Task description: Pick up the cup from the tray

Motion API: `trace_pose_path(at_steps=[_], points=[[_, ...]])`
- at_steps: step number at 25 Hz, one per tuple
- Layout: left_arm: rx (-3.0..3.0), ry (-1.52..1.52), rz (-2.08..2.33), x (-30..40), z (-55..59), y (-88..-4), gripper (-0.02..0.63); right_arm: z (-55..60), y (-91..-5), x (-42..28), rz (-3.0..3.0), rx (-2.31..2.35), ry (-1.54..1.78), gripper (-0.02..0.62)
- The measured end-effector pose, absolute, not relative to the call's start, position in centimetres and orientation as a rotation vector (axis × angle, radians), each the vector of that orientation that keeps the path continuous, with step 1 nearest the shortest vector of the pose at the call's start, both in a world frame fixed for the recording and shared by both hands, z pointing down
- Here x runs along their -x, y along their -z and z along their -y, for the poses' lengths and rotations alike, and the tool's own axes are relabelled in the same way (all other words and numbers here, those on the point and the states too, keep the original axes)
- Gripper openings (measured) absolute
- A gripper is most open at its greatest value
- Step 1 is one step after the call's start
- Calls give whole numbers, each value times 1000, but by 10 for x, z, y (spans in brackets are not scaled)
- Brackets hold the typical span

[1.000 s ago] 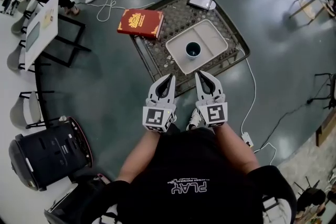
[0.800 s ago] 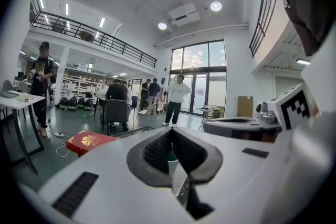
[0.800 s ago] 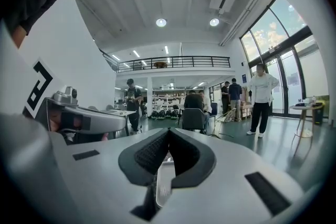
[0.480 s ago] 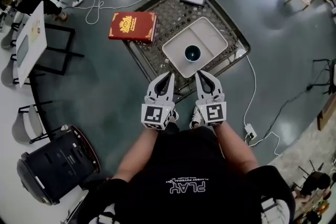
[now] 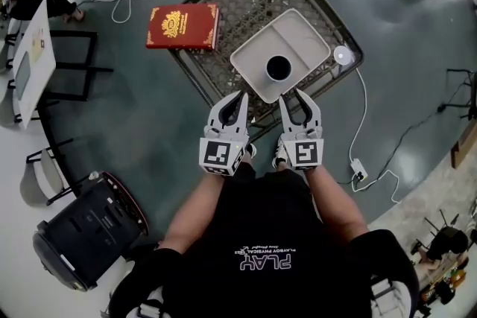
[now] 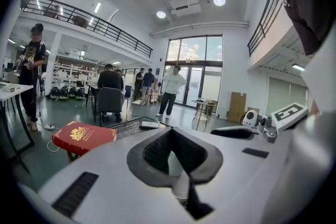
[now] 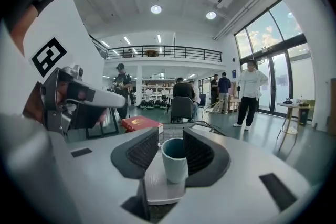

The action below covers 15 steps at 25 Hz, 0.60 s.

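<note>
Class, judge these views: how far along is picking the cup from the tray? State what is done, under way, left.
Done: only the approach; the cup stands upright on the tray. Under way: the right gripper, at the tray's near edge, has just been opening its jaws, which frame the cup without touching. The left gripper is shut, empty. Left: advance, close on the cup, lift.

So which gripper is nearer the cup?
Right. The right gripper, jaws just opening, points at the cup, not yet between them; the left gripper sits farther to its left.
</note>
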<state>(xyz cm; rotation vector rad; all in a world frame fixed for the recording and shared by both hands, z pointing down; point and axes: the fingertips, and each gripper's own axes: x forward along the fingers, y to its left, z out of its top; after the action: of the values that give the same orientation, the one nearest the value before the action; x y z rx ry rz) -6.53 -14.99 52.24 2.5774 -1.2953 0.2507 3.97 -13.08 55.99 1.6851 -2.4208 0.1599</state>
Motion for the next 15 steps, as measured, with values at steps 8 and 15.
trace_pose_path(at_steps=[8, 15], points=[[-2572, -250, 1317, 78, 163, -524, 9, 151, -595, -39, 2332, -1709, -233, 287], [-2556, -254, 1338, 86, 167, -526, 9, 177, -644, -41, 2257, -1744, -364, 374]])
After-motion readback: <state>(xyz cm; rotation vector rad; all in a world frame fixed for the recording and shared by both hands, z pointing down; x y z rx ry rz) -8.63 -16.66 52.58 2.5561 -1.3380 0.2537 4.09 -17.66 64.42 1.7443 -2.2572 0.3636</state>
